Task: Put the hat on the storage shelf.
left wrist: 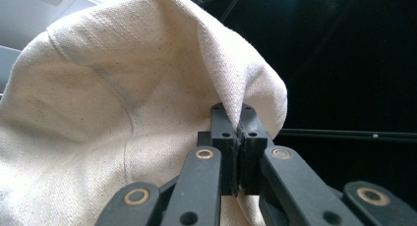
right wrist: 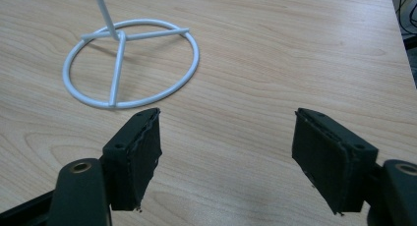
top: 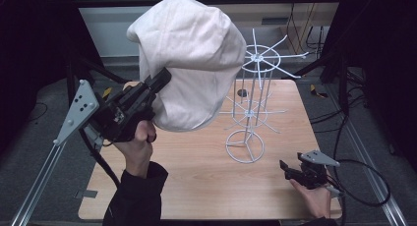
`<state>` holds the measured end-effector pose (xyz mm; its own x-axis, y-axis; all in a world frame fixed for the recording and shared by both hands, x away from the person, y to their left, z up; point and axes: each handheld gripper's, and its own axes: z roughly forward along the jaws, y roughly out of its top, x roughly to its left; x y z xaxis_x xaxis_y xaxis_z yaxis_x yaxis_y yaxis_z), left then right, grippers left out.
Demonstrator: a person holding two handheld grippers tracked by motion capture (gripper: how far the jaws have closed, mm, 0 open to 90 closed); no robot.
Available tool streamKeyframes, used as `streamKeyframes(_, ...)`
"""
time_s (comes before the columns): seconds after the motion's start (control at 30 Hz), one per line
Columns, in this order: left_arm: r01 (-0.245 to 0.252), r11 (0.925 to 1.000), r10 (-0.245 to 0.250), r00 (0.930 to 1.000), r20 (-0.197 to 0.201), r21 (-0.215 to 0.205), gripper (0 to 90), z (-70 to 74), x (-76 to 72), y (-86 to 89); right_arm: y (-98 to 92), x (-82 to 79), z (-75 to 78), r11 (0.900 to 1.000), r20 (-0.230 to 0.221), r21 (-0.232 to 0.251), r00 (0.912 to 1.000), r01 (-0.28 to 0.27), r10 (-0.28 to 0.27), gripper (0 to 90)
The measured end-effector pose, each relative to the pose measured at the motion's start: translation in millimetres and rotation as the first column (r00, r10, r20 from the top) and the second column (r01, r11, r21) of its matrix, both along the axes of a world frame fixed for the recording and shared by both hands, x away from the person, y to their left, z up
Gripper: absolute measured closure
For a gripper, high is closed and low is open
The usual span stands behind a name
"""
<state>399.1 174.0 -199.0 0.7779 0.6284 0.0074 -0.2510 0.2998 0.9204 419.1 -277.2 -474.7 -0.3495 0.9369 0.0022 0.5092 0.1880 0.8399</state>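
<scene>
A cream cloth hat (top: 189, 61) is held high above the table's left half, its fabric (left wrist: 123, 98) bulging in the left gripper view. My left gripper (top: 164, 78) is shut on the hat's edge, the jaws pinching a fold of cloth (left wrist: 239, 119). A white wire stand (top: 252, 105) with spoked tiers rises from a ring base (top: 245, 146) at the table's middle. My right gripper (top: 285, 169) rests low near the table's front right corner, open, with nothing between its pads (right wrist: 142, 152). The stand's ring base (right wrist: 130, 64) lies just ahead of it.
The wooden table (top: 206, 186) carries a small dark hole (top: 242, 93) behind the stand. A black cable (top: 364, 182) loops off the right gripper over the table's right edge. Dark frame bars and cables surround the table on the floor.
</scene>
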Motion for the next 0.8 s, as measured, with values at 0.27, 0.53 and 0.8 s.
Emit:
streamKeyframes(0.27,0.042,0.9990,-0.042,0.9986,-0.033,0.015,88.0,-6.1,11.2,-11.8,-0.1,0.2,-0.2,1.000,0.000,-0.002,1.0000,0.002,-0.002,26.8)
streamKeyframes(0.53,0.062,0.9971,-0.058,0.9952,-0.079,0.043,88.0,-17.9,21.3,-19.6,0.0,0.2,-0.3,1.000,-0.001,-0.002,1.0000,0.001,-0.001,26.8)
streamKeyframes(0.8,0.069,0.9959,-0.059,0.9873,-0.147,0.059,87.9,-29.7,36.0,-17.1,0.4,0.0,-0.3,1.000,-0.006,0.001,1.0000,0.002,-0.002,26.8)
